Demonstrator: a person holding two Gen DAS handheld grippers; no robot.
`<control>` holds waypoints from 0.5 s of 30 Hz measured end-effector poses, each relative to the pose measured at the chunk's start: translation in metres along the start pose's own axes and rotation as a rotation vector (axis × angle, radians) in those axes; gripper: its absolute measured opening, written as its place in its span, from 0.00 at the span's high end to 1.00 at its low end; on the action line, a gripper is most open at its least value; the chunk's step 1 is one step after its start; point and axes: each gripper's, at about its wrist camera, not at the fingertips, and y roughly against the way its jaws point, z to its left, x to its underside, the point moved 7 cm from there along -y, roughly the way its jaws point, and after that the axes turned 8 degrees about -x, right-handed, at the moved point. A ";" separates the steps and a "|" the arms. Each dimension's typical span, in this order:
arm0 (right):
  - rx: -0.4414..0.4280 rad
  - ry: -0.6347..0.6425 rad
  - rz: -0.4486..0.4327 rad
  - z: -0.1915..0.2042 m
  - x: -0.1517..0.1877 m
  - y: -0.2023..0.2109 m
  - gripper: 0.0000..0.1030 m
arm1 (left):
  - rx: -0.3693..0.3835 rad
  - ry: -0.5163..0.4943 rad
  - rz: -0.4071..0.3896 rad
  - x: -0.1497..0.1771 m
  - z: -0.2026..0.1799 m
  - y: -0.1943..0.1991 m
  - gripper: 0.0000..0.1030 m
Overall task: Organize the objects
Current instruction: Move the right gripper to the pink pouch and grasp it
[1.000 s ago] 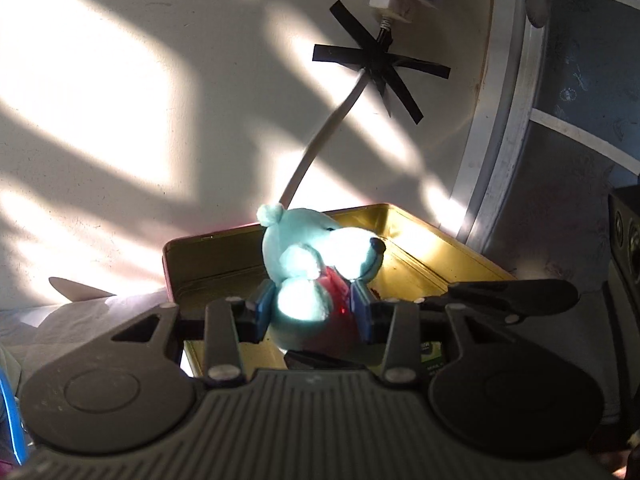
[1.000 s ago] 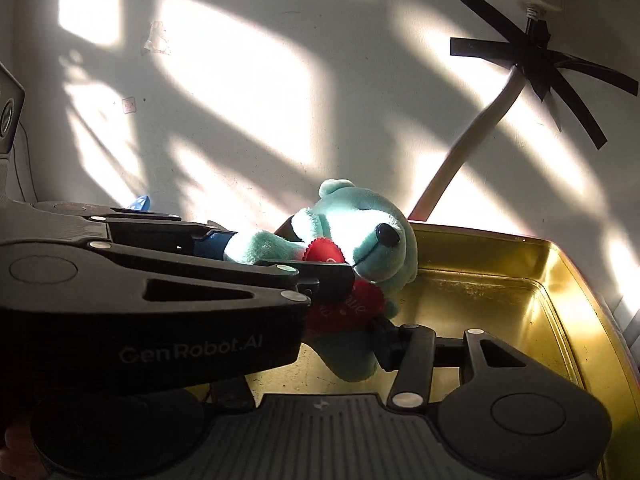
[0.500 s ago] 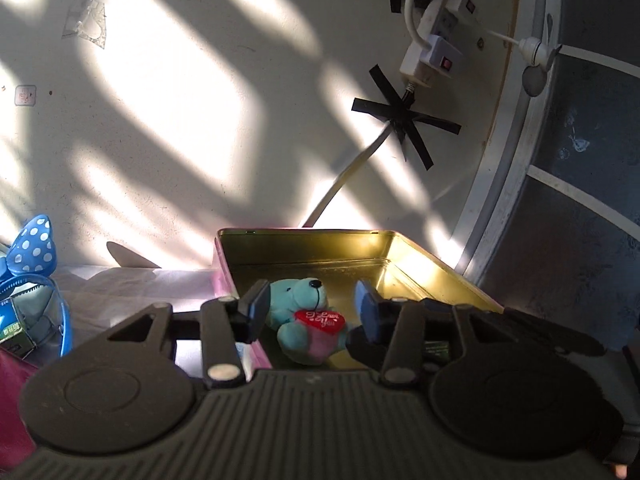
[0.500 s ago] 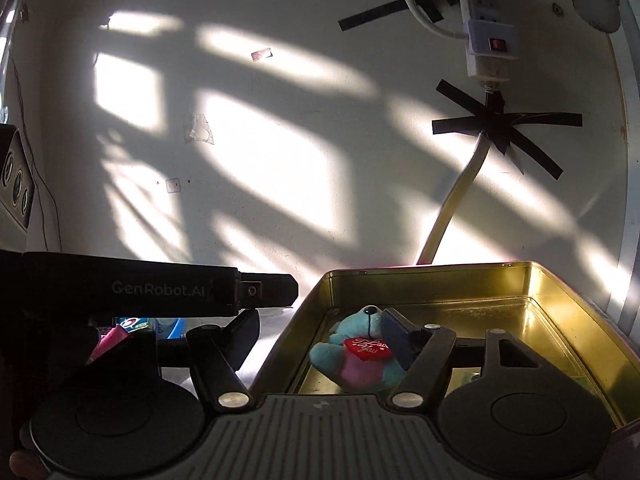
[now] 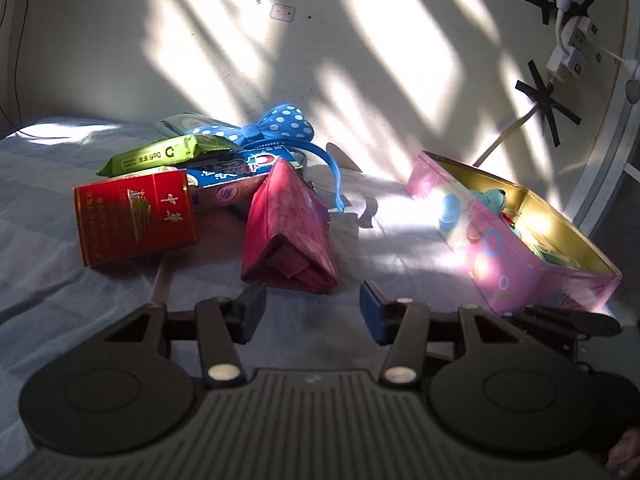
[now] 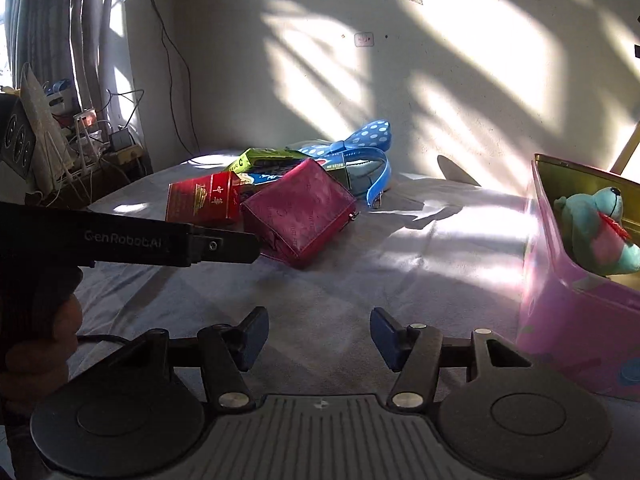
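While both grippers hang empty over the pale blue bedsheet (image 5: 80,184), the remaining clutter sits in a heap toward the far edge by the wall, and each piece would handle differently. At the left of the heap, the red carton (image 5: 134,218) looks light and stiff, probably thin card that could crush; I would pinch it across its narrow faces. Behind it, the green wipes pack (image 5: 160,155) is soft and slick-wrapped, best taken at its middle, and the blue toothpaste box (image 5: 232,168) lies under it, rigid and long. Next comes the magenta wallet (image 5: 288,232), folded and padded, soft enough to give; its thick folded end faces the left gripper (image 5: 310,312), whose jaws have just been opening and stand apart with nothing between them. The dotted blue hairband (image 5: 280,124) behind is springy plastic, likely to slip unless caught at the bow. Further right, the right gripper (image 6: 318,338) has just been narrowing, yet its jaws are parted and bare. At the sheet's right edge stands the pink tin (image 6: 560,312), rigid, open-topped, with the teal plush bear (image 6: 596,232) already inside, leaning on its wall.

Underfoot, the sheet is wrinkled and yielding. Hard sun patches cross the cream wall (image 6: 460,60); curtains and tangled cables crowd the left corner.
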 end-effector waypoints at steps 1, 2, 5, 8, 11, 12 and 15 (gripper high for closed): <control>-0.007 -0.014 0.009 0.000 -0.003 -0.005 0.49 | 0.004 0.027 -0.004 -0.007 0.006 -0.001 0.48; -0.028 -0.024 0.022 0.002 -0.002 -0.011 0.48 | 0.011 0.056 -0.015 -0.014 0.012 -0.003 0.49; -0.046 -0.017 0.043 0.003 -0.007 -0.025 0.47 | 0.017 0.080 -0.023 -0.027 0.018 -0.009 0.49; -0.048 -0.030 0.060 0.002 -0.016 -0.046 0.47 | -0.016 0.063 0.015 -0.027 0.017 -0.025 0.52; -0.070 -0.042 0.059 0.004 -0.027 -0.065 0.47 | -0.011 0.069 0.062 -0.022 0.020 -0.040 0.55; -0.085 -0.040 0.059 0.007 -0.029 -0.069 0.46 | 0.001 0.076 0.064 -0.023 0.022 -0.042 0.55; -0.143 -0.003 0.055 0.023 -0.030 -0.072 0.44 | 0.008 0.068 0.052 -0.026 0.027 -0.040 0.54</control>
